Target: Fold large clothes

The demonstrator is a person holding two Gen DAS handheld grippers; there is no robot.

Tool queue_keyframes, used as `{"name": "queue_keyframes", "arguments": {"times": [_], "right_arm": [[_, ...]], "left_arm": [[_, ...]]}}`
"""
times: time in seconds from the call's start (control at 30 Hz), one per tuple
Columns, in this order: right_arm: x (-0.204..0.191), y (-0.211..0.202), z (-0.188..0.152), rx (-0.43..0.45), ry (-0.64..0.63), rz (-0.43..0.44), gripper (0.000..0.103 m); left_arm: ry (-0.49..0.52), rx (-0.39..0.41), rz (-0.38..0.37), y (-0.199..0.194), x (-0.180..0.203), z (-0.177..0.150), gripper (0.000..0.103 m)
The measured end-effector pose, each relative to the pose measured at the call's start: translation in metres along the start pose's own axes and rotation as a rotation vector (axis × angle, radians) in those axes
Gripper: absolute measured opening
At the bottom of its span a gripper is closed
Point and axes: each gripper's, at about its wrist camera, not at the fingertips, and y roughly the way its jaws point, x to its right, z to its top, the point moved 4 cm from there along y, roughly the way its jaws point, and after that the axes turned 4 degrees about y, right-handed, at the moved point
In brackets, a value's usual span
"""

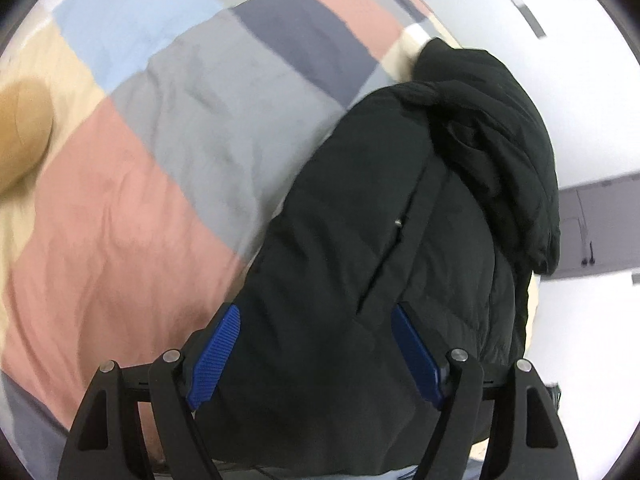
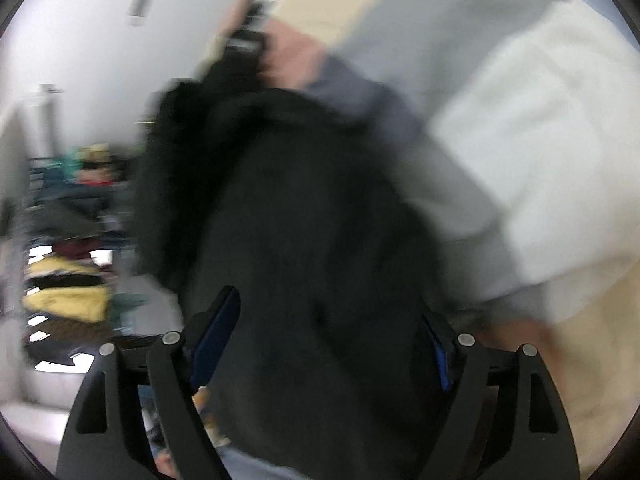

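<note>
The jacket [image 1: 380, 260] lies bunched at the bed [image 1: 120, 200] edge, not yet folded; left gripper [image 1: 316, 344] and right gripper [image 2: 332, 344] spread wide, grasping nothing.

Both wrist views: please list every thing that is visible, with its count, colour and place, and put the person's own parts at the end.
Black padded jacket: one, black, lying on the bed between both grippers' fingers.
Colour-block bed cover: one, pink, grey, blue, navy and cream, under the jacket.
Tan rounded object: one, tan, left edge of the left wrist view; unclear what it is.
White cloth: one, white, right of the jacket; blurred.
Pile of clothes: several, yellow, dark, red; blurred background.
Left gripper: one, black with blue pads, open.
Right gripper: one, same colours, open.
</note>
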Motion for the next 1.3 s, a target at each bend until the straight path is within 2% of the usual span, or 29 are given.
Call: {"name": "queue_keyframes", "arguments": {"times": [0.07, 0.13, 0.2, 0.3, 0.37, 0.53, 0.67, 0.73, 0.8, 0.9, 1.0, 1.03, 1.07, 1.1, 1.13, 1.17, 1.2, 1.23, 1.27, 1.3], "right_arm": [[-0.017, -0.008, -0.006, 0.006, -0.048, 0.102, 0.087], [-0.025, -0.006, -0.011, -0.008, -0.077, 0.132, 0.088], [-0.026, 0.002, -0.013, -0.035, -0.083, 0.112, 0.088], [-0.009, 0.017, -0.010, -0.064, -0.024, 0.017, 0.088], [0.008, 0.027, -0.008, -0.094, 0.020, -0.102, 0.088], [0.029, 0.045, -0.005, -0.134, 0.065, -0.271, 0.088], [0.016, 0.052, -0.009, -0.162, 0.041, -0.216, 0.088], [0.003, 0.052, -0.014, -0.177, 0.005, -0.143, 0.088], [-0.014, 0.049, -0.020, -0.179, -0.045, -0.061, 0.088], [-0.033, 0.042, -0.023, -0.153, -0.116, 0.008, 0.088], [-0.037, 0.047, -0.025, -0.150, -0.145, -0.018, 0.086], [-0.035, 0.053, -0.024, -0.151, -0.139, -0.050, 0.079], [-0.032, 0.058, -0.023, -0.153, -0.129, -0.086, 0.066], [-0.027, 0.064, -0.022, -0.152, -0.115, -0.129, 0.059], [-0.024, 0.066, -0.022, -0.146, -0.107, -0.156, 0.044], [-0.023, 0.066, -0.021, -0.136, -0.103, -0.175, 0.033], [-0.024, 0.063, -0.021, -0.127, -0.110, -0.172, 0.030], [-0.028, 0.061, -0.023, -0.118, -0.124, -0.163, 0.022], [-0.036, 0.058, -0.024, -0.105, -0.152, -0.155, 0.016], [-0.042, 0.051, -0.024, -0.094, -0.176, -0.147, 0.015]], "left_arm": [[-0.022, -0.002, 0.006, 0.006, -0.004, 0.003, 0.078], [-0.043, -0.007, 0.036, 0.012, -0.008, 0.004, 0.078], [-0.065, -0.030, 0.057, 0.020, -0.013, 0.004, 0.078], [-0.075, -0.079, 0.064, 0.034, -0.014, 0.001, 0.078], [-0.094, -0.085, 0.059, 0.038, -0.015, 0.002, 0.078], [-0.102, -0.112, 0.047, 0.046, -0.015, 0.001, 0.083], [-0.072, -0.150, -0.030, 0.054, -0.003, 0.000, 0.085], [-0.040, -0.148, -0.052, 0.052, 0.005, -0.003, 0.085], [-0.018, -0.149, -0.128, 0.052, 0.017, -0.006, 0.085], [0.036, -0.128, -0.209, 0.045, 0.036, -0.010, 0.085], [0.041, -0.129, -0.230, 0.048, 0.042, -0.010, 0.085], [0.038, -0.130, -0.233, 0.050, 0.043, -0.009, 0.085], [0.037, -0.133, -0.235, 0.049, 0.040, -0.008, 0.080], [0.038, -0.139, -0.240, 0.051, 0.042, -0.007, 0.072], [0.040, -0.143, -0.244, 0.048, 0.034, -0.006, 0.067], [0.047, -0.154, -0.250, 0.049, 0.036, -0.006, 0.056], [0.052, -0.158, -0.258, 0.051, 0.029, -0.004, 0.045], [0.064, -0.158, -0.268, 0.050, 0.032, -0.004, 0.039], [0.066, -0.148, -0.257, 0.051, 0.037, -0.005, 0.026], [0.082, -0.145, -0.261, 0.048, 0.039, -0.006, 0.016]]}}
